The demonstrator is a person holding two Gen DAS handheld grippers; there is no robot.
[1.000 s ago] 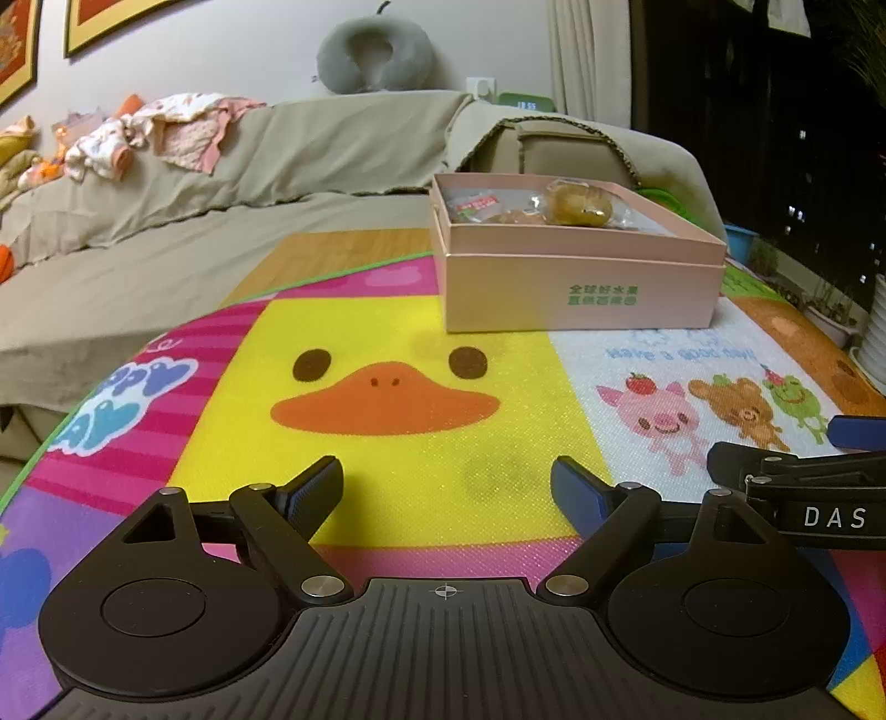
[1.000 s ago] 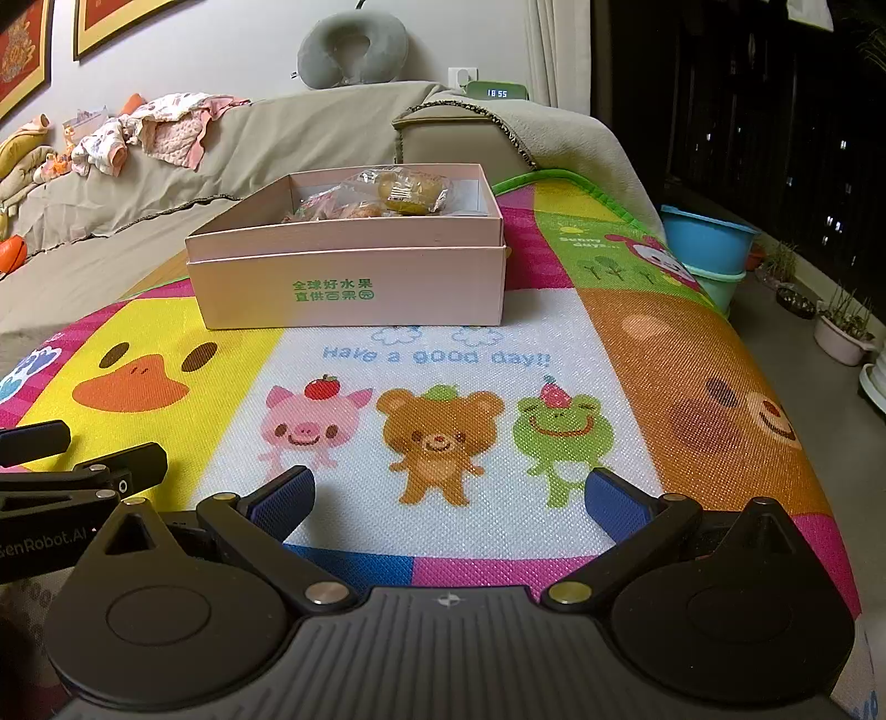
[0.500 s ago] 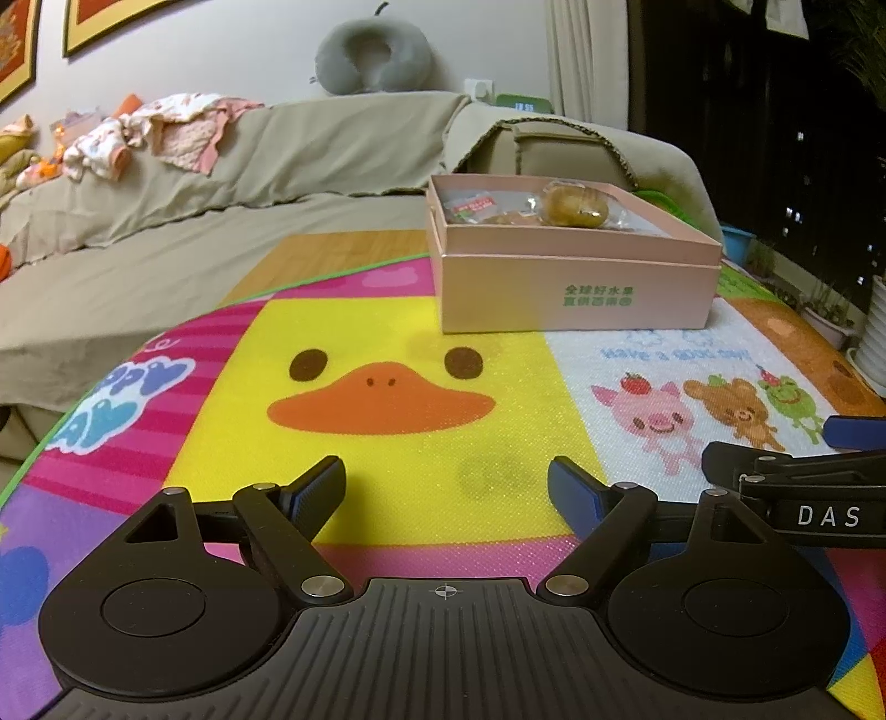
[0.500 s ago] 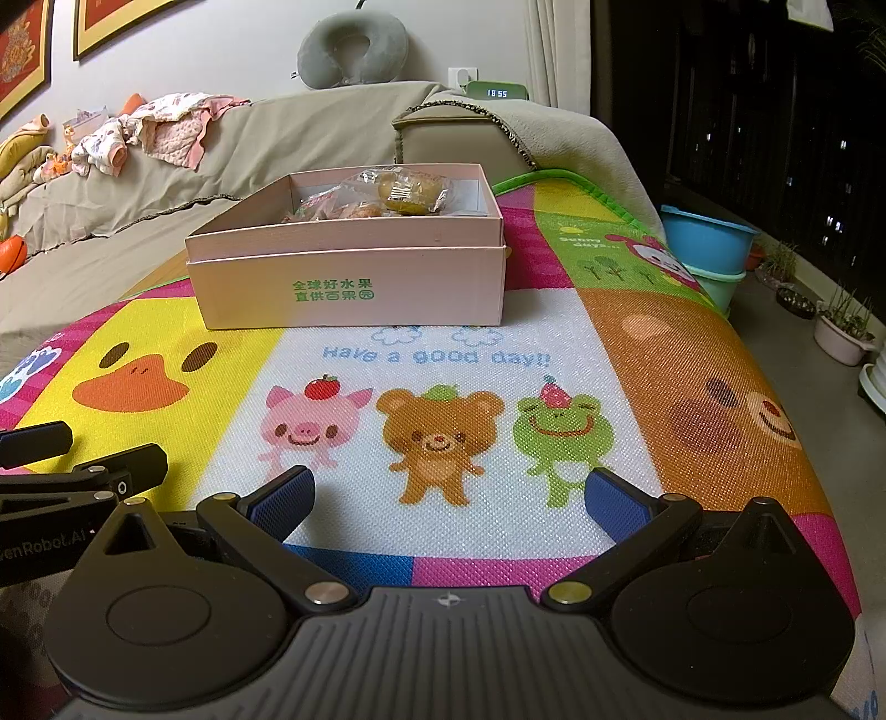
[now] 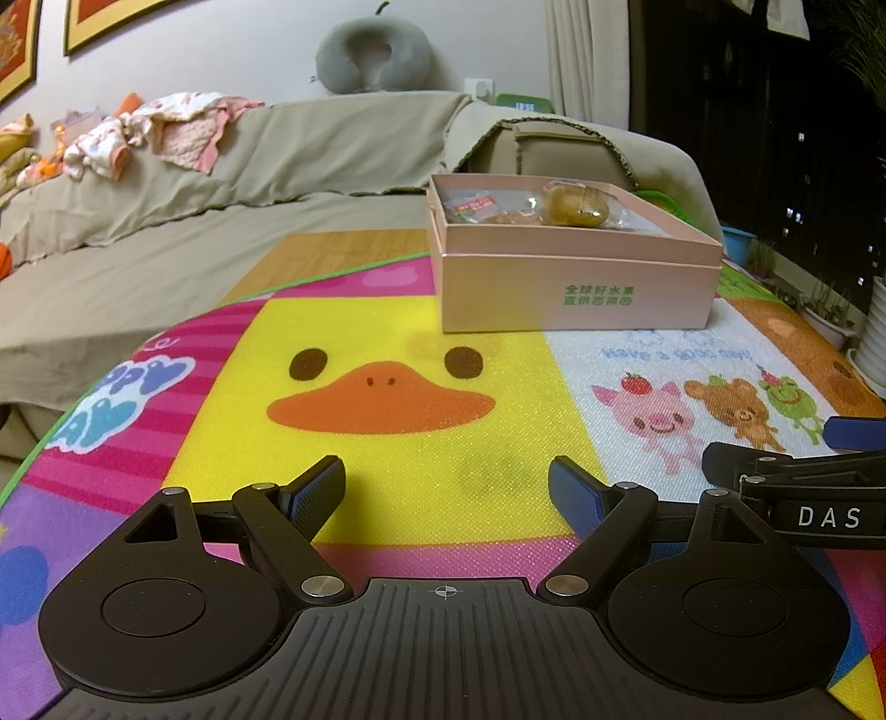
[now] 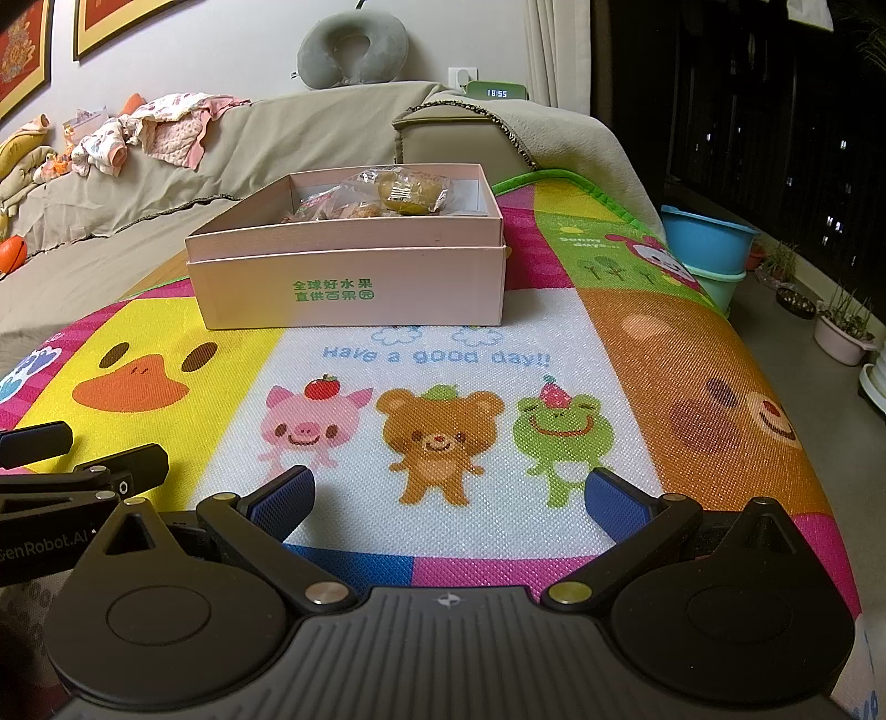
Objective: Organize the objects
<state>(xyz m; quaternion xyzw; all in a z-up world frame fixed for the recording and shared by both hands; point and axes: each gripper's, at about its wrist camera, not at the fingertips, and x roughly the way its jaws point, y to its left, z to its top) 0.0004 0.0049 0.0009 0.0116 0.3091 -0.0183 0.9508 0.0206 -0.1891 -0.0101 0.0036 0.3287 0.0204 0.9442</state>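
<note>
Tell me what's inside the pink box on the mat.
The pink box holds clear-wrapped snacks, including a round yellowish pastry. Its near wall hides the bottom, so anything lying lower can't be seen.

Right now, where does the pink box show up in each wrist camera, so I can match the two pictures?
Left wrist view: the pink box sits right of center in the upper half, beyond the duck face on the mat.
Right wrist view: the pink box sits left of center in the upper half, above the "Have a good day" print.
Shared landmark: the gray neck pillow on the sofa back.
</note>
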